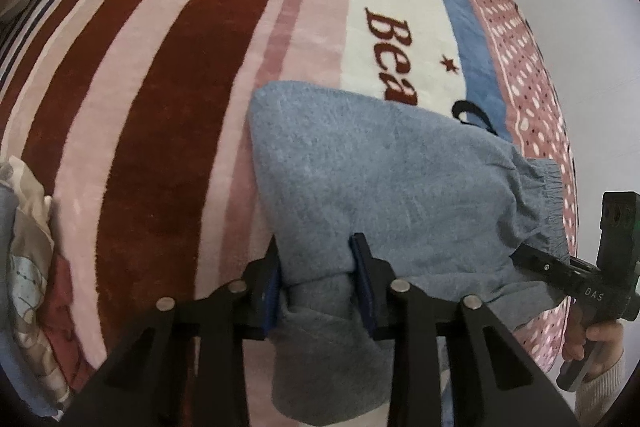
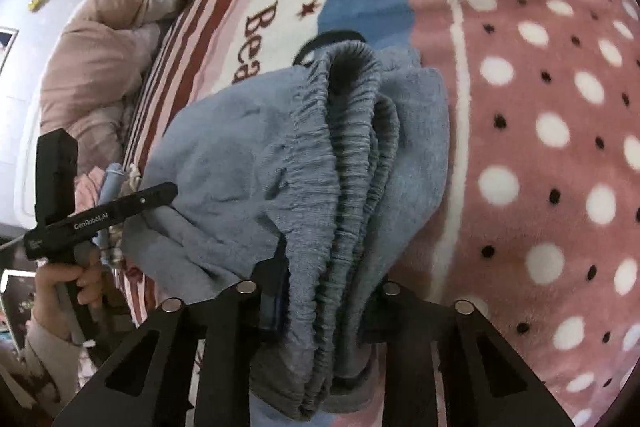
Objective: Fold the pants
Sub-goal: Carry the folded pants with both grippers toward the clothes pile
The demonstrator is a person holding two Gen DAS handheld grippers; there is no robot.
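Both tongs nearly closed, L tongs (image 1: 316,279) & R tongs (image 2: 324,291) pinching pants (image 1: 380,179)

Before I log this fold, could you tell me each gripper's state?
Left gripper: closed on the blue-grey pants.
Right gripper: closed on the pants' bunched waistband.

Blue-grey fleece pants (image 2: 240,155): folded into a thick bundle, lying on the bed; gathered elastic waistband (image 2: 340,163) bunched in layers at the right end.
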